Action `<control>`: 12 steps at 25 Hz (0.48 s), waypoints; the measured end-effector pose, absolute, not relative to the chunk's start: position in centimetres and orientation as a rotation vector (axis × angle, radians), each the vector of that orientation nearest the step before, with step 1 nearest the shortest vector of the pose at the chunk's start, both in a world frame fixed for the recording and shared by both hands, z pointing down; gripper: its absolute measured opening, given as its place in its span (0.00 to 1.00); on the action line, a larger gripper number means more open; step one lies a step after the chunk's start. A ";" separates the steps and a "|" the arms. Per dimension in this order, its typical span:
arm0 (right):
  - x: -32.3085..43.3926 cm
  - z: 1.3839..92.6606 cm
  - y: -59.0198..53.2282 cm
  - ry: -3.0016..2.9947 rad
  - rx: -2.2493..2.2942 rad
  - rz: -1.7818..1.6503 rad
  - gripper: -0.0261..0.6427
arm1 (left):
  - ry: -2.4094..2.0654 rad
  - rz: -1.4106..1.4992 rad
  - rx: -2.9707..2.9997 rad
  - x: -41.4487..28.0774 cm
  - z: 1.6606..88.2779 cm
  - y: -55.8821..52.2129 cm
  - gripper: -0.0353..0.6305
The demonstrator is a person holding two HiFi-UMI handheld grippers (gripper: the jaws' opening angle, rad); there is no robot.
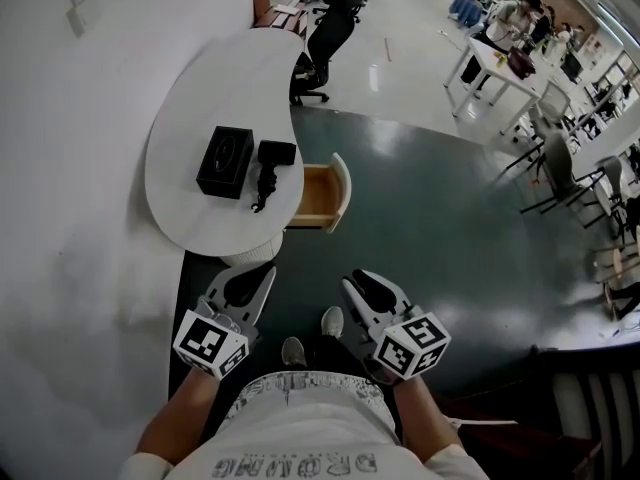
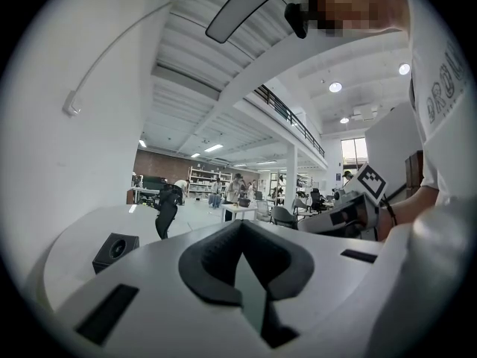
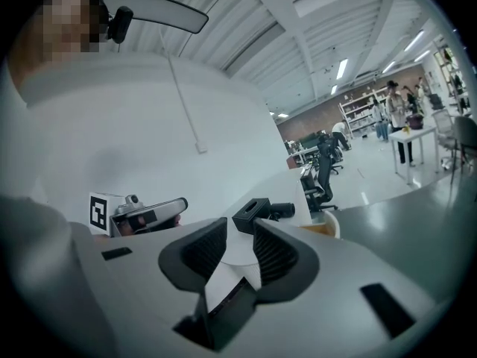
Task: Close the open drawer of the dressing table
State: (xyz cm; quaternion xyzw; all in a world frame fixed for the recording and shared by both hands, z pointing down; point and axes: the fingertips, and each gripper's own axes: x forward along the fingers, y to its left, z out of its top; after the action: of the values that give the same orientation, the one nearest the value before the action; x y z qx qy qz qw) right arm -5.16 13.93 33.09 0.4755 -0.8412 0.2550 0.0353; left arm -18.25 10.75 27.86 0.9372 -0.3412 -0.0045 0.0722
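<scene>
The white dressing table (image 1: 180, 208) stands against the left wall, and its wooden drawer (image 1: 322, 196) is pulled out to the right over the dark floor. A black box (image 1: 225, 161) and a black hair dryer (image 1: 270, 168) lie on the top. My left gripper (image 1: 262, 273) and right gripper (image 1: 352, 283) are held side by side below the table, short of the drawer and touching nothing. The left gripper (image 2: 240, 226) has its pads meeting at the tip, with nothing held. A gap shows between the pads of the right gripper (image 3: 240, 230), which is empty; beyond it are the box (image 3: 251, 213) and the drawer (image 3: 328, 226).
A black office chair (image 1: 325, 38) stands beyond the table's far end. White work tables (image 1: 495, 68) and grey chairs (image 1: 560, 168) with people around them fill the far right. A dark railing (image 1: 590, 408) runs at the lower right. The person's shoes (image 1: 332, 320) are between the grippers.
</scene>
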 end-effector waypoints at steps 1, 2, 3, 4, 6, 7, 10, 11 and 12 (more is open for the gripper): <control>-5.1 33.2 13.6 -2.582 1.462 0.789 0.22 | -1.028 -0.012 2.816 -18.2 27.9 10.3 0.08; -5.1 33.3 13.2 -2.581 1.462 0.794 0.22 | -1.030 -0.012 2.818 -18.2 27.9 9.9 0.08; -5.0 33.5 12.7 -2.582 1.462 0.800 0.22 | -1.032 -0.016 2.819 -18.1 28.0 9.5 0.08; -4.9 33.6 12.2 -2.584 1.459 0.805 0.22 | -1.035 -0.018 2.820 -18.0 28.0 9.0 0.08; -4.6 33.7 11.0 -2.588 1.451 0.811 0.22 | -1.048 -0.010 2.817 -17.9 27.9 8.0 0.08; -4.5 33.7 10.4 -2.591 1.448 0.811 0.22 | -1.054 -0.005 2.815 -17.8 27.9 7.4 0.08; -4.1 33.8 8.2 -2.607 1.431 0.806 0.21 | -1.078 0.002 2.806 -17.5 28.1 5.4 0.08; -4.0 33.9 7.4 -2.615 1.423 0.804 0.21 | -1.086 0.002 2.802 -17.4 28.1 4.7 0.08; -3.8 34.0 6.7 -2.619 1.415 0.802 0.21 | -1.092 0.001 2.800 -17.1 28.2 4.0 0.08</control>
State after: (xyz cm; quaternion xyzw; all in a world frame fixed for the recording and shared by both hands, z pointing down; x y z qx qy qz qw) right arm -3.79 6.67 33.95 0.4587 -0.8492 0.2601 0.0293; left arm -17.14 4.00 28.20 0.9294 -0.3626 0.0004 0.0681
